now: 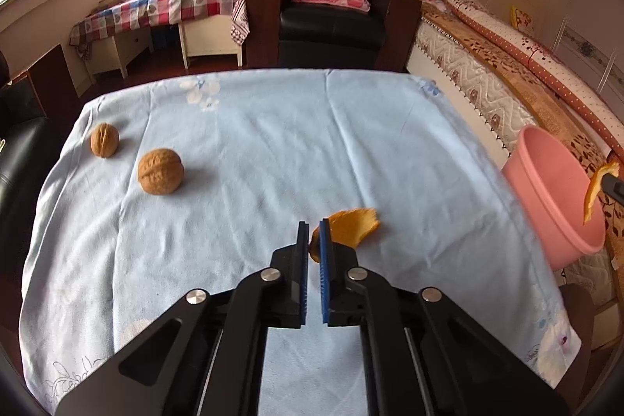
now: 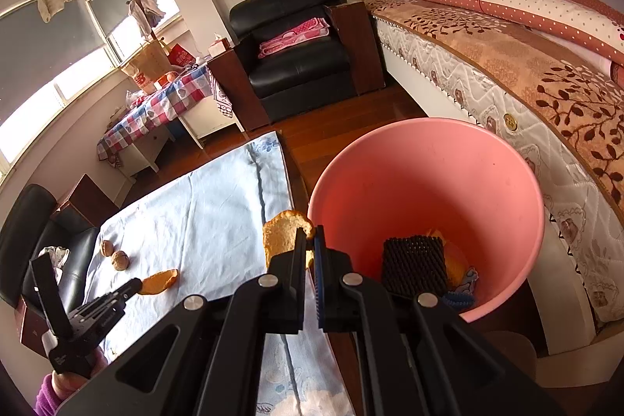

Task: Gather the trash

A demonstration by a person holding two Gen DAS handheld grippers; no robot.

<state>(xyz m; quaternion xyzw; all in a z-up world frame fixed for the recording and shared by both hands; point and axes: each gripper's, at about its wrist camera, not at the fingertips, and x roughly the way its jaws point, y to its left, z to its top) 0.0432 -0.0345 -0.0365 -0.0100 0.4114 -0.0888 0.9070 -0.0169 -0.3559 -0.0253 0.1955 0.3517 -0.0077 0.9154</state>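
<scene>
At the bottom middle of the left wrist view, the left gripper [image 1: 313, 234] pinches the near edge of an orange peel [image 1: 353, 227] lying on the desk [image 1: 241, 151].
The peel looks light, thin and bendy, so an edge is a good spot to grab. In the right wrist view the right gripper [image 2: 309, 240] fingers hold another peel [image 2: 282, 234] by the rim of the pink bin [image 2: 425, 158]. Two walnuts [image 1: 160, 171] sit at the left on the soft blue cloth. A bed and a black chair stand behind.
</scene>
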